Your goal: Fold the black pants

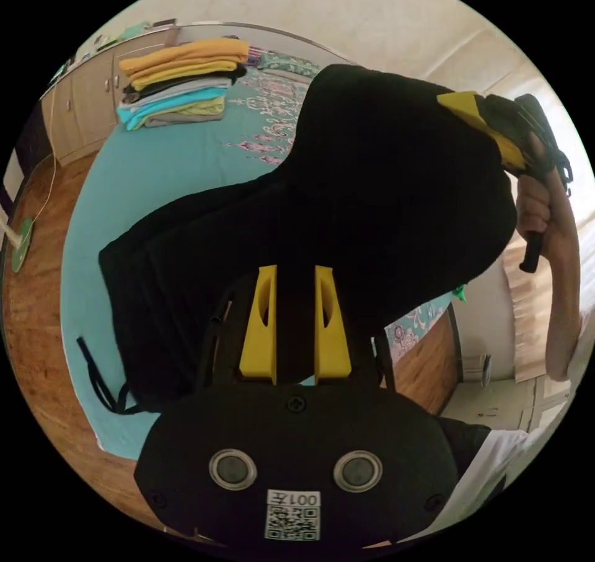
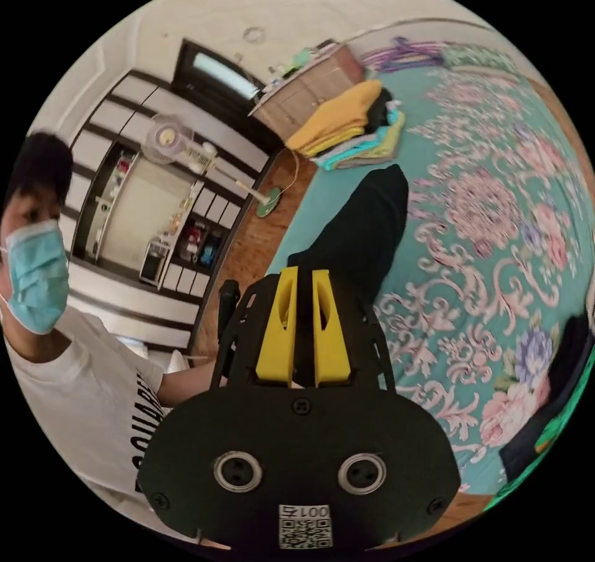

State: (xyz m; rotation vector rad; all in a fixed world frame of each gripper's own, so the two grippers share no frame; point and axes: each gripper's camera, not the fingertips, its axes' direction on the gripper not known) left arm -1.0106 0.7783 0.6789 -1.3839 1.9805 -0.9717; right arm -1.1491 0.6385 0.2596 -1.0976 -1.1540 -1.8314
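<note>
The black pants [image 1: 372, 202] hang lifted above the teal bed [image 1: 155, 171], with their lower part trailing on the bedspread toward the near edge. My left gripper [image 1: 295, 272] is shut on the black cloth, which runs between its yellow jaws. The right gripper [image 1: 480, 122], held by a hand, pinches the pants' upper edge at the right of the left gripper view. In the right gripper view, my right gripper [image 2: 304, 274] is shut on the black pants [image 2: 365, 227], which stretch away over the flowered bedspread [image 2: 496, 215].
A stack of folded clothes [image 1: 180, 82], yellow on top, sits at the bed's far end [image 2: 350, 125]. A wooden cabinet [image 1: 87, 100] stands behind it. A standing fan [image 2: 180, 147] is on the wood floor [image 1: 37, 289]. A person in a white shirt [image 2: 74, 388] is beside the bed.
</note>
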